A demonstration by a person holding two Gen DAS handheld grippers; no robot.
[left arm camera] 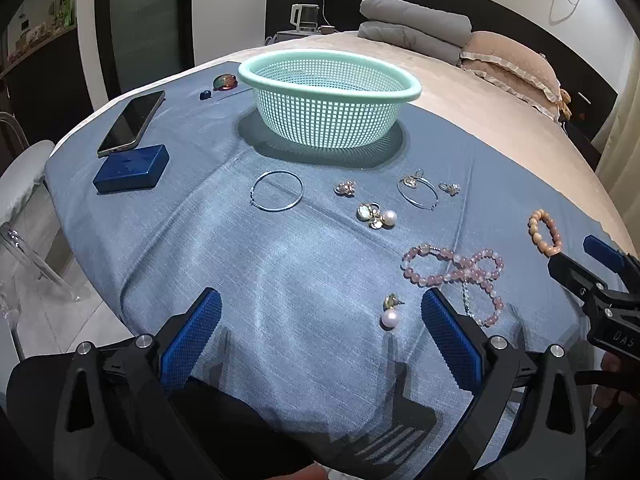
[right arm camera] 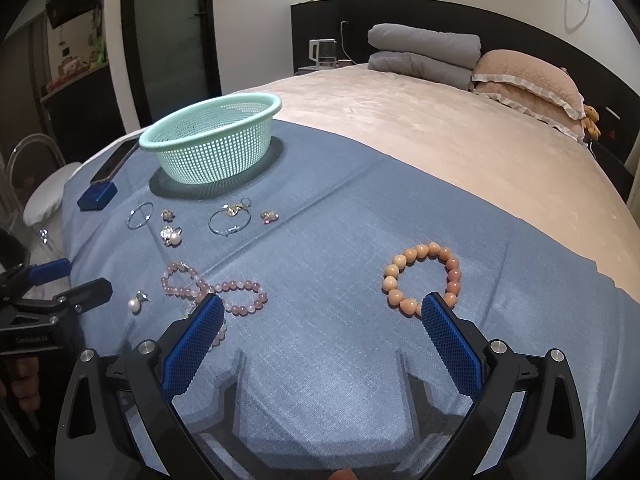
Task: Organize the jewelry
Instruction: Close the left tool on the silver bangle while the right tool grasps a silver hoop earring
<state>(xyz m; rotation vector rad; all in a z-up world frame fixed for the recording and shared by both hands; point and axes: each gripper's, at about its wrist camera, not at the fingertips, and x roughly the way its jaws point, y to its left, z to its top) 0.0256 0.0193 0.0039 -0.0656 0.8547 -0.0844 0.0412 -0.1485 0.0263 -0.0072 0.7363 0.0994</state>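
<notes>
The right gripper (right arm camera: 320, 312) hangs spread wide and empty over the blue cloth (right arm camera: 340, 360); the peach-coloured round-bead bracelet (right arm camera: 422, 278) lies flat just ahead, touching its right fingertip; the left gripper (left arm camera: 320, 312), likewise agape and empty, sits well apart from it.

Black smartphone (left arm camera: 131, 123) flat on blue woven cloth (left arm camera: 280, 280), screen up, touching dark blue rectangular plastic box (left arm camera: 131, 169) just in front. Beige plush bedspread (right arm camera: 420, 128) beyond cloth. Two folded grey quilts (right arm camera: 424, 54) stacked beside frilled peach pillows (right arm camera: 528, 80). White electric kettle (right arm camera: 322, 53) near black headboard (right arm camera: 440, 12). Clear acrylic chair (left arm camera: 24, 216) far left.
</notes>
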